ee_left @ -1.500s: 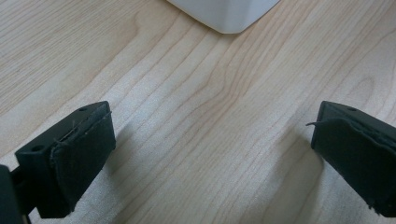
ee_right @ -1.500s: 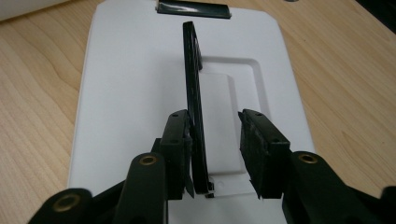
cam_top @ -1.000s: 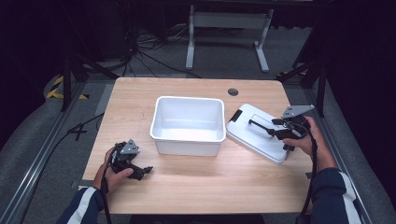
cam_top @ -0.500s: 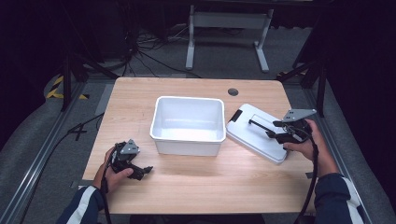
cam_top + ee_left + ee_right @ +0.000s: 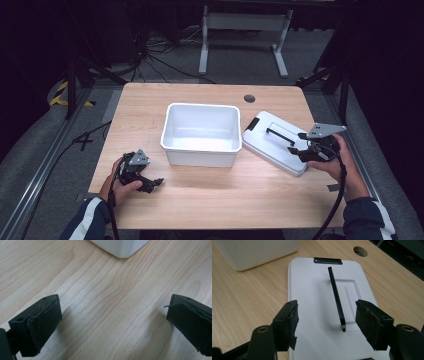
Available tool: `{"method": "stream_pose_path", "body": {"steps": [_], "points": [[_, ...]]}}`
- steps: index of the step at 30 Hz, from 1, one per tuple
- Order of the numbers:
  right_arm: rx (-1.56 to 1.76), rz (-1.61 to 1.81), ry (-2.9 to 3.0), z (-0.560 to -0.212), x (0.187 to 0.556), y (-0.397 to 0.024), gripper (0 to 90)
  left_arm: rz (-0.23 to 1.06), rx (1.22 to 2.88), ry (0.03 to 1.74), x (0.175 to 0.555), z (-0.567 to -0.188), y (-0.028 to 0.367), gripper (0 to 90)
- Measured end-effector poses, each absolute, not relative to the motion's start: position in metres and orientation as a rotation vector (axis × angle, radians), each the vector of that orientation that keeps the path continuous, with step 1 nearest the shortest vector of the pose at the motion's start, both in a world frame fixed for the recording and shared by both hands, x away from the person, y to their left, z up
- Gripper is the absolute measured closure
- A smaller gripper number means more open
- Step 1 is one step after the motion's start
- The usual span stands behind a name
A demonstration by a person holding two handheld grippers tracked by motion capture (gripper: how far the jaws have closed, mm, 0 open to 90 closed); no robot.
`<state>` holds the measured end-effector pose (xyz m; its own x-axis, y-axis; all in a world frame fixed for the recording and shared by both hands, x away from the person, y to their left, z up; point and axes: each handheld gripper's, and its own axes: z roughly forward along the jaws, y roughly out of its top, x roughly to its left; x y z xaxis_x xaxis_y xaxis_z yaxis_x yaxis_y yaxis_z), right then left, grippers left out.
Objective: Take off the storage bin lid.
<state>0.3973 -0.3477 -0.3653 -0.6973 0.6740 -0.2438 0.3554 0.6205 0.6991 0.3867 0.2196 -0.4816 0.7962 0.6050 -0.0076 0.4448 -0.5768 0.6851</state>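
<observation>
A white lid (image 5: 270, 142) with a slim black handle (image 5: 279, 135) lies flat on the table, right of the empty white bin (image 5: 200, 156). My right gripper (image 5: 296, 144) hovers over the lid's near right end. In the right gripper view the right gripper (image 5: 327, 325) is open and its jaws have just been opening. The near end of the handle (image 5: 336, 297) lies between the pads, touching neither. My left gripper (image 5: 152, 182) rests on the table at the front left, in front of the bin. Its jaws stand wide open over bare wood (image 5: 115, 322).
A round cable hole (image 5: 249, 98) sits in the wooden tabletop behind the lid. A black latch (image 5: 327, 260) marks the lid's far end. The bin's corner (image 5: 120, 247) lies just ahead of the left gripper. A dark floor with cables and a stand surrounds the table.
The right gripper has drawn back a little toward the lid's near right end, and its jaws stand wider apart. The left hand has stayed put.
</observation>
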Motion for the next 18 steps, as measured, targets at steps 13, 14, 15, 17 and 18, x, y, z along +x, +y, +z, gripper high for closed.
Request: {"method": "stream_pose_path", "body": {"steps": [13,14,15,17,18], "points": [[0.793,0.879,2.326,-0.373,0.360,-0.362,32.6,0.299,2.280,0.771,0.387,-0.482,0.220,0.4],[0.790,0.879,2.321,-0.374,0.358,-0.363,32.3,0.301,2.280,0.771,0.387,-0.482,0.220,0.4],[0.803,0.889,2.319,-0.376,0.355,-0.365,31.8,0.301,2.280,0.771,0.387,-0.482,0.220,0.4],[0.807,0.910,2.314,-0.382,0.349,-0.369,31.8,0.301,2.276,0.779,0.386,-0.482,0.220,0.5],[0.814,0.903,2.315,-0.385,0.347,-0.371,31.8,0.298,2.275,0.781,0.386,-0.482,0.220,0.5]]}}
